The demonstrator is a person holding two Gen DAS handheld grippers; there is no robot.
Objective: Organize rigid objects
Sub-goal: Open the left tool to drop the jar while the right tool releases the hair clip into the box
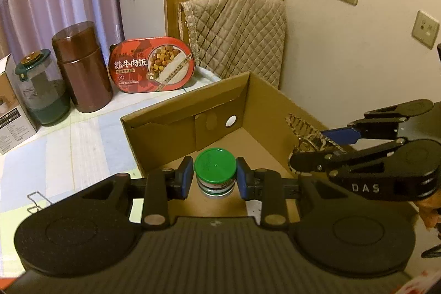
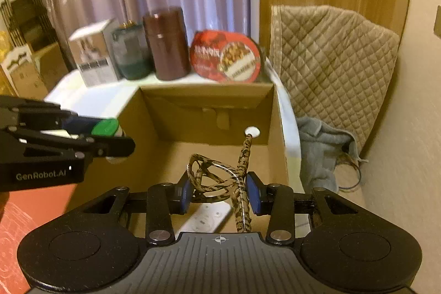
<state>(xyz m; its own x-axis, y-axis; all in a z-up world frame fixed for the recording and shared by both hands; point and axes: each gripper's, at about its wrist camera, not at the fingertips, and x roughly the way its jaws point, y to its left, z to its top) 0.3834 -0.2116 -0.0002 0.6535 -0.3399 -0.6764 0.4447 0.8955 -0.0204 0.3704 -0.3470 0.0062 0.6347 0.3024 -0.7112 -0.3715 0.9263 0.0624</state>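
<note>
Upright between the blue pads [image 1: 186, 178] of the left gripper [image 1: 214, 178], a small green-lidded jar [image 1: 215, 170] stands with its long axis vertical and its lid facing up; the jaws are closed narrow on its sides, holding it over the near edge of an open cardboard box [image 1: 165, 126]. In the right wrist view the same jar [image 2: 106, 127] appears at 9 o'clock, above the box's left wall [image 2: 129, 115]. Meanwhile the right gripper [image 2: 219, 193] has its jaws drawn in on a camouflage-patterned frame [image 2: 217, 181], a tangle of loops and rods gripped from both sides; one rod [image 2: 246, 149] points away toward 12 o'clock, at the round hole [image 2: 252, 132] in the box's far wall, while another runs back toward 6 o'clock under the gripper. Below the frame, on the box floor, lies a white remote control [image 2: 206, 218]. Beyond the box, on the pale tabletop [image 1: 69, 145], a red oval meal tin [image 1: 153, 64] sits at 12 o'clock, with a brown canister [image 1: 82, 68], a green-lidded glass jar [image 1: 41, 90] and a white carton [image 1: 11, 112] ranged toward 10 o'clock. A quilted beige cover [image 1: 237, 32] hangs at 1 o'clock.
</note>
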